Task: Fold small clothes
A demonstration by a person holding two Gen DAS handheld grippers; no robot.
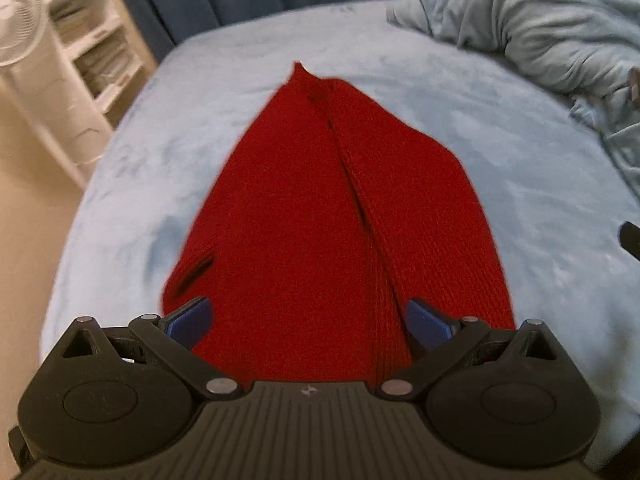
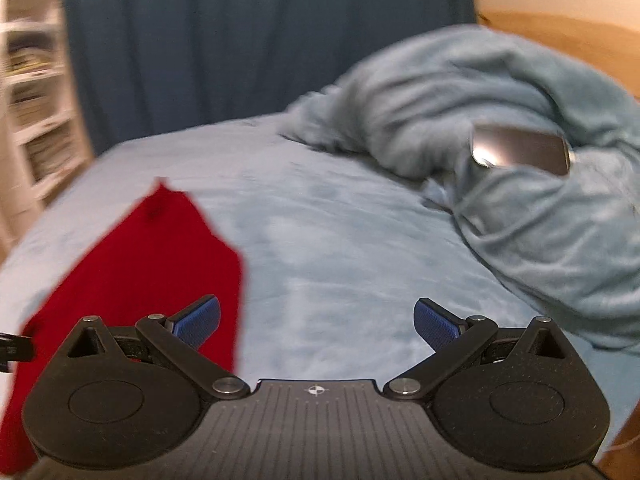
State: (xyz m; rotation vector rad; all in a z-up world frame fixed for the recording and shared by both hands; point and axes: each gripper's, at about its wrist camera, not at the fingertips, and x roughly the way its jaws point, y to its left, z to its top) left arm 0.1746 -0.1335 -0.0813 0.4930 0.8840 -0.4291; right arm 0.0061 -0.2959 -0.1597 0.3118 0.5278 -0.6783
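1. Left gripper (image 1: pixel 308 322), bottom centre of the left wrist view: blue-padded fingers (image 1: pixel 191 322) spread wide, gripping nothing, hovering over the near end of the garment.
2. Red knitted garment (image 1: pixel 332 216), centre of the same view: laid lengthwise on the bed, broad near the gripper, narrowing to a point toward upper centre; long crease running down its middle; small slit near its lower left edge.
3. Right gripper (image 2: pixel 316 322), bottom centre of the right wrist view: fingers likewise spread wide and empty, over bare bedcover just beside the garment's right edge; the garment (image 2: pixel 132 264) fills lower left of that view.
4. Light blue bedcover (image 1: pixel 520 184): plush surface under the garment, spanning mid-frame in both views.
5. Crumpled blue blanket (image 2: pixel 500 120), upper right: heaped on the bed, well apart from the garment; dark glossy object (image 2: pixel 520 152) lying on it, too blurred to identify.
6. White shelving (image 1: pixel 92 40) and pedestal fan (image 1: pixel 18 20), upper left.
7. Dark blue curtain (image 2: pixel 260 40), top centre, behind the bed.
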